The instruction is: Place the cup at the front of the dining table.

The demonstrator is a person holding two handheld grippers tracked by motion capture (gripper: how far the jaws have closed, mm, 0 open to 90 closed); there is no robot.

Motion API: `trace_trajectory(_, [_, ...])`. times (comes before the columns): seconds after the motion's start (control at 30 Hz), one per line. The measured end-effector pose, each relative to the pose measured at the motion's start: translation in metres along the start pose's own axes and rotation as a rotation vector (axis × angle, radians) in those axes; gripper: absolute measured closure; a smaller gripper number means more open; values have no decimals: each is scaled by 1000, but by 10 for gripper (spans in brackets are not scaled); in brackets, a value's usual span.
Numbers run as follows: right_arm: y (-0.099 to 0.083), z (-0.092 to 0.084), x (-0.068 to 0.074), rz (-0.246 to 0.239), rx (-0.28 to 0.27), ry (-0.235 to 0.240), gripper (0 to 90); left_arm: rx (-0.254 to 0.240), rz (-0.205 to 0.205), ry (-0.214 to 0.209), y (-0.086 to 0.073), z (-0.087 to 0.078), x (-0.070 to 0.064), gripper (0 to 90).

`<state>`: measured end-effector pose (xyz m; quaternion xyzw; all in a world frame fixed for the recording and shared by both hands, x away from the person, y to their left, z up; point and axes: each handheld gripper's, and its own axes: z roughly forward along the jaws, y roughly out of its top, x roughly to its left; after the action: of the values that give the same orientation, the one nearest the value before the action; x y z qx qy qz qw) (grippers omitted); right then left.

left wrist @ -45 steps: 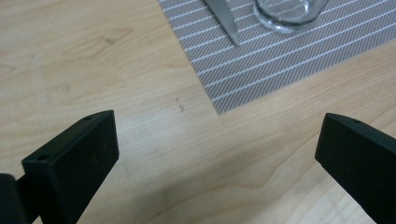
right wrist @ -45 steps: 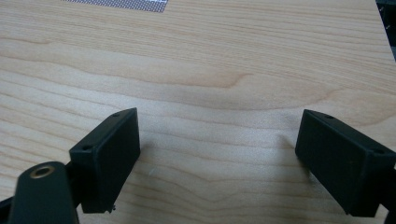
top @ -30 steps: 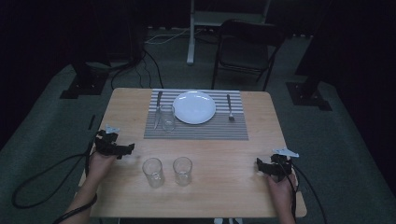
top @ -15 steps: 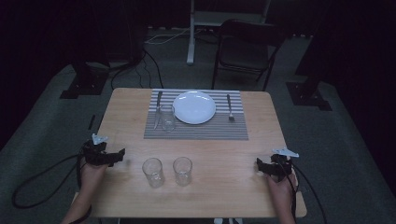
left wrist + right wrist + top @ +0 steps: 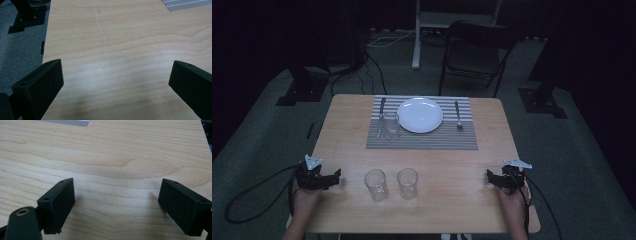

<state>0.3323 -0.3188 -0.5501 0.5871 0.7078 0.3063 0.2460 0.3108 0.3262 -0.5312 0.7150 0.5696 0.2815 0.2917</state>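
Two clear, empty drinking glasses stand upright side by side near the front edge of the tabletop (image 5: 447,165). The left glass (image 5: 375,184) and the right glass (image 5: 407,182) sit just apart, not touching.

I am drawing my left hand-held gripper (image 5: 334,176) back toward me along the desk's (image 5: 452,165) left edge, bringing it level with the two glasses (image 5: 375,184), jaws spread.

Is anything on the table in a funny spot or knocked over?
Nothing is knocked over or spilled. One glass stands on the striped placemat by the plate, but two more glasses stand off it, on bare wood near the front edge, between the open left gripper and right gripper.
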Motion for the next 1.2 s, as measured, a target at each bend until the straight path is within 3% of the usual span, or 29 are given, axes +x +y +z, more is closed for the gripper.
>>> trace_trajectory(0.07, [0,0,0,0,0,0,136,-3,-22,-5,-5,-1,1,1])
trace_trajectory(0.1, [0,0,0,0,0,0,136,-4,-33,13,-9,-2,0,1])
trace_trajectory(0.33, [0,0,0,0,0,0,137,10,-18,12,-17,-7,-2,1])
trace_trajectory(0.47, [0,0,0,0,0,0,137,10,-29,8,-19,-9,-2,1])
trace_trajectory(0.63, [0,0,0,0,0,0,136,18,-8,38,-24,-13,-4,1])
trace_trajectory(1.0, [0,0,0,0,0,0,137,22,-45,50,-38,-28,1,1])
trace_trajectory(1.2, [0,0,0,0,0,0,137,26,-76,107,-43,-32,4,1])
